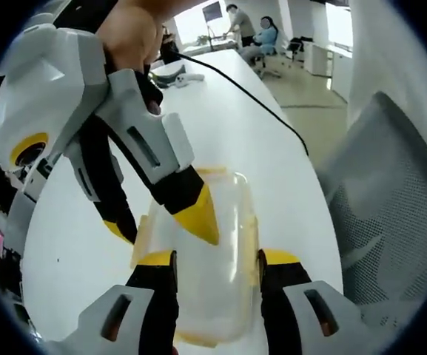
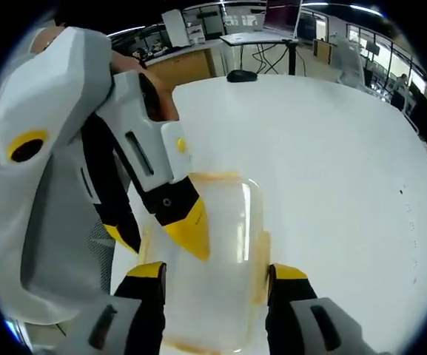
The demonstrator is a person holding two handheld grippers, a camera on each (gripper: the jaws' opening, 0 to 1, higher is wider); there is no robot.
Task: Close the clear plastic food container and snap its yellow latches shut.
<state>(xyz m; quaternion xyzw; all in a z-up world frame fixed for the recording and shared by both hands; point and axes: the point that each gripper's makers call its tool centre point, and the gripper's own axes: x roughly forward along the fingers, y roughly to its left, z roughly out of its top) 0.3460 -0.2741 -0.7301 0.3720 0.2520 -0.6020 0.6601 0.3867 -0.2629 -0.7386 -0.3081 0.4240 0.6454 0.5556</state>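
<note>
An open-plan office: a long white tabletop (image 1: 228, 126) runs toward 12 o'clock, where seated people (image 1: 265, 37) work at desks; a grey mesh office chair (image 1: 391, 214) stands at 3 o'clock.

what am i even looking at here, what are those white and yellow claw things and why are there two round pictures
Nobody's robot arm is here: a person holds a handheld two-jaw gripper in each hand. Each gripper carries a fisheye camera looking forward along its own jaws, which gives the two round pictures.

In the left gripper view, the left gripper rises from the bottom, jaws open on either side of a clear plastic container with yellow latches, lying on a white table. The right gripper reaches in from the upper left, its yellow tips over the container.

The right gripper view mirrors this: the right gripper at the bottom, jaws open astride the container, and the left gripper reaching in. Neither visibly grips anything.
</note>
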